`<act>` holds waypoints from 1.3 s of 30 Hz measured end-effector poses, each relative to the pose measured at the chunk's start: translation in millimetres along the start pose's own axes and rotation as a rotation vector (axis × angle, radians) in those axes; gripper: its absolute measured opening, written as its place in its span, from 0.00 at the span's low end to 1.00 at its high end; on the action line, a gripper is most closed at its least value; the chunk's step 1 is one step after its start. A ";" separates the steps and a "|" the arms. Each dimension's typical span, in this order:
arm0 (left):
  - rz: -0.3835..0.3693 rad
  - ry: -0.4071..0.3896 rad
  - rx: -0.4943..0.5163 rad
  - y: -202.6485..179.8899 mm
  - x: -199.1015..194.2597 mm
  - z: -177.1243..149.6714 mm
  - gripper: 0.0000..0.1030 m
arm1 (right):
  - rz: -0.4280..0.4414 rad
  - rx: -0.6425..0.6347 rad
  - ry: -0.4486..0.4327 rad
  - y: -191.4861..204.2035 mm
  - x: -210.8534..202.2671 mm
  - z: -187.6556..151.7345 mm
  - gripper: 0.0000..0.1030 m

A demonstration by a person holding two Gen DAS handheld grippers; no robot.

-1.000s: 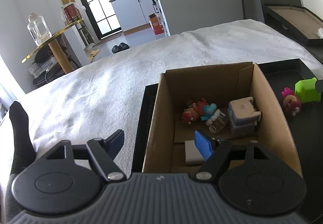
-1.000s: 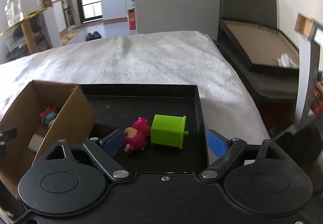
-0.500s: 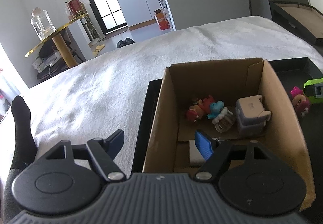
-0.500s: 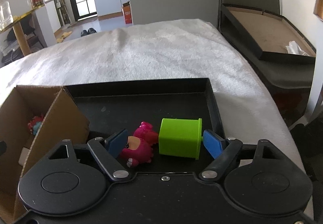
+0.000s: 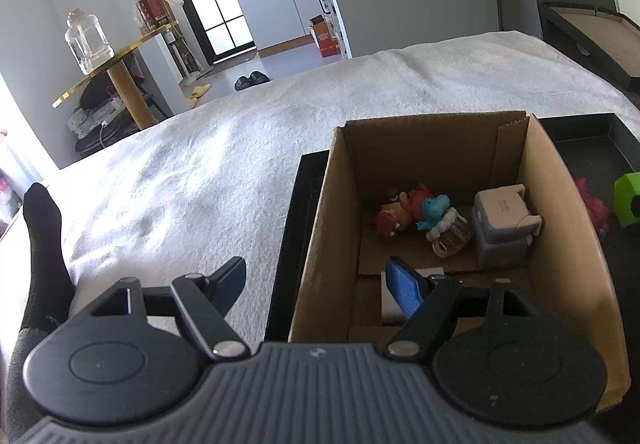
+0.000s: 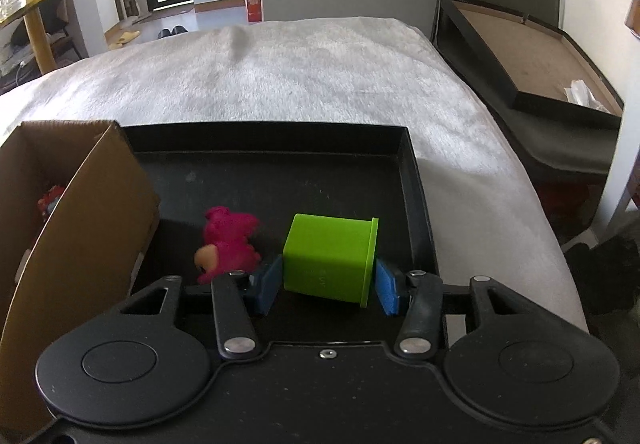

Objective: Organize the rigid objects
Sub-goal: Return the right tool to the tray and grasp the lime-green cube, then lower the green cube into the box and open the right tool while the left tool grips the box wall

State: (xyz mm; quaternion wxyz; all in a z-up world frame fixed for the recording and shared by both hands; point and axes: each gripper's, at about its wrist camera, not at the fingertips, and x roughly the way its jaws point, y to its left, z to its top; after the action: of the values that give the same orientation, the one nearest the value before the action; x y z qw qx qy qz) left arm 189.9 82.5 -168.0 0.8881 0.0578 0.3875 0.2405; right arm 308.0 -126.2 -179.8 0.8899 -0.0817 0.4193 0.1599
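From my left wrist camera, the left gripper [image 5: 316, 284] has its jaws spread wide with nothing between them; one finger hangs over the white bedcover [image 5: 200, 180], the other just inside the near end of the cardboard box [image 5: 332, 228], which sits in the black tray [image 5: 296, 228]. In the box I can see a grey boxy item [image 5: 502, 228], a little jar [image 5: 450, 234] and a couple of small figurines [image 5: 412, 210] lying together on its floor. At the right edge of this view, beyond the box wall, slivers of the pink toy [image 5: 596, 204] and the green cup [image 5: 628, 200] show on the tray floor. From my right wrist camera, the right gripper [image 6: 328, 286] has just been closing, and the green cup [image 6: 330, 258] lies on its side between the blue pads [image 6: 266, 284], base toward one pad and flared rim toward the other. The pads look to be touching it or a hair off, but I cannot tell whether they are pressing yet. I judge the cup to be light, stiff, thin-walled plastic, smooth enough to slip, and hollow, so it may flex if squeezed across the open mouth. Taking it end to end, as now, seems sound, though the rim gives the far pad only a narrow ledge. The pink toy [image 6: 228, 244] lies just beside the near pad, close to the box wall [image 6: 88, 228], so I would watch that it does not get nudged.
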 end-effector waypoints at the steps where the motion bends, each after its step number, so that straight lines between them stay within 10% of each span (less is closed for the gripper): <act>1: -0.002 0.000 0.001 0.0 -0.6 -0.5 0.73 | 0.001 -0.003 0.001 0.4 -3.5 -2.0 0.47; 39: -0.084 -0.020 -0.030 21.2 -11.2 -11.6 0.73 | 0.115 -0.269 -0.198 96.7 -106.3 20.7 0.47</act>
State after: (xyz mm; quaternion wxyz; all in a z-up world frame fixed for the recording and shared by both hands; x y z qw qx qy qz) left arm 166.9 94.9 -162.5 0.9020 0.0307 0.3770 0.2081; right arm 225.2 -52.9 -85.6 0.8974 -0.1598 0.3083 0.2723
